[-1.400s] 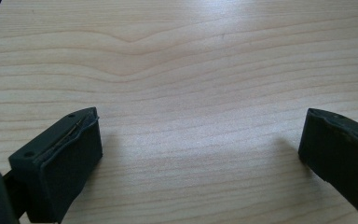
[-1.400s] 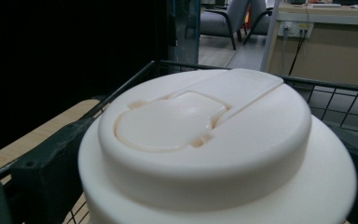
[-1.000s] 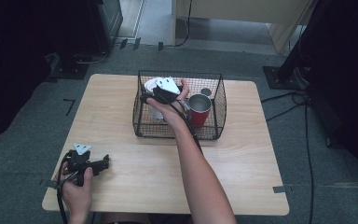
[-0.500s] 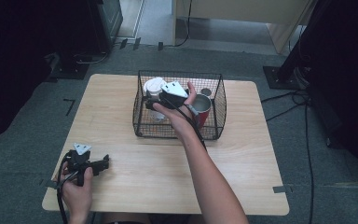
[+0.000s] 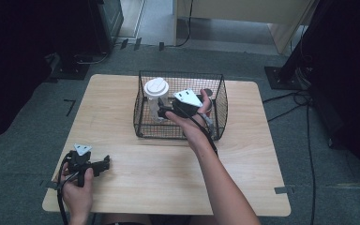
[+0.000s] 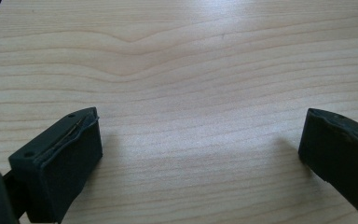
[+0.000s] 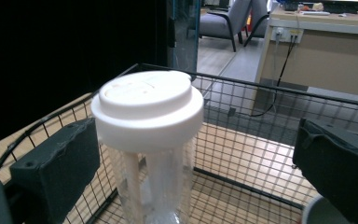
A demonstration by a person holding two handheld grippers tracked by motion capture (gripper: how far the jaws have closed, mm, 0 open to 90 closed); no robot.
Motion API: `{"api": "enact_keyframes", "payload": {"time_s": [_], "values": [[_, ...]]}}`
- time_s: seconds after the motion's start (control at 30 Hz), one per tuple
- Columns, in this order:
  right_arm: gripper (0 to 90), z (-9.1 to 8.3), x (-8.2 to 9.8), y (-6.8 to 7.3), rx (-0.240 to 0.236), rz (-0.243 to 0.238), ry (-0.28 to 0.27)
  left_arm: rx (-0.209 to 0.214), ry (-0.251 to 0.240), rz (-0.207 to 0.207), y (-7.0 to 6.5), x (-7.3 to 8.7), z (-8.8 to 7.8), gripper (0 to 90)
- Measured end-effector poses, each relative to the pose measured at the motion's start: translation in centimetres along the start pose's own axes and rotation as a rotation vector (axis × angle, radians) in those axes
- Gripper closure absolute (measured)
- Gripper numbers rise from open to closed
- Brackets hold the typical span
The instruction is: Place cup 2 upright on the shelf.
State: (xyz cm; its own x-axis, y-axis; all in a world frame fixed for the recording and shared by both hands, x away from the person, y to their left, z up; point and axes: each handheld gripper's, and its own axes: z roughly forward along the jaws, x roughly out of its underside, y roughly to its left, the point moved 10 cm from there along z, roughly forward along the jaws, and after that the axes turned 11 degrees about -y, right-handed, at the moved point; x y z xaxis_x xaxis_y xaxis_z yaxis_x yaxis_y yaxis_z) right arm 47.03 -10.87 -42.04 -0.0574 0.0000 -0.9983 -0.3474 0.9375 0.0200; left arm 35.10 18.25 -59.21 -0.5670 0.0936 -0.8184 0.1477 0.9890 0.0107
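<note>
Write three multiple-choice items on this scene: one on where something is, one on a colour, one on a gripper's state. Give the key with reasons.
1. Where does the lidded jar stand?
A. in the wire basket
B. on the bare table beside the basket
C. on the floor

2. What colour is the jar's lid?
A. red
B. white
C. black

3. How are the left gripper's jaws?
A. shut on the jar
B. shut on nothing
C. open over the bare table

Key: 1 A, the high view shows mesh walls around the jar. 2 B, the right gripper view shows a white lid. 3 C, the left gripper view shows its jaws wide apart with wood between them.
</note>
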Motion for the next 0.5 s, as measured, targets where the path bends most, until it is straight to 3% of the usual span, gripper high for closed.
{"api": "enact_keyframes", "payload": {"time_s": [0.5], "values": [[0.9, -3.0, 0.9, -1.5, 0.012, -0.001, 0.014, 0.000, 0.000, 0.000, 0.0, 0.0, 0.0, 0.0]]}}
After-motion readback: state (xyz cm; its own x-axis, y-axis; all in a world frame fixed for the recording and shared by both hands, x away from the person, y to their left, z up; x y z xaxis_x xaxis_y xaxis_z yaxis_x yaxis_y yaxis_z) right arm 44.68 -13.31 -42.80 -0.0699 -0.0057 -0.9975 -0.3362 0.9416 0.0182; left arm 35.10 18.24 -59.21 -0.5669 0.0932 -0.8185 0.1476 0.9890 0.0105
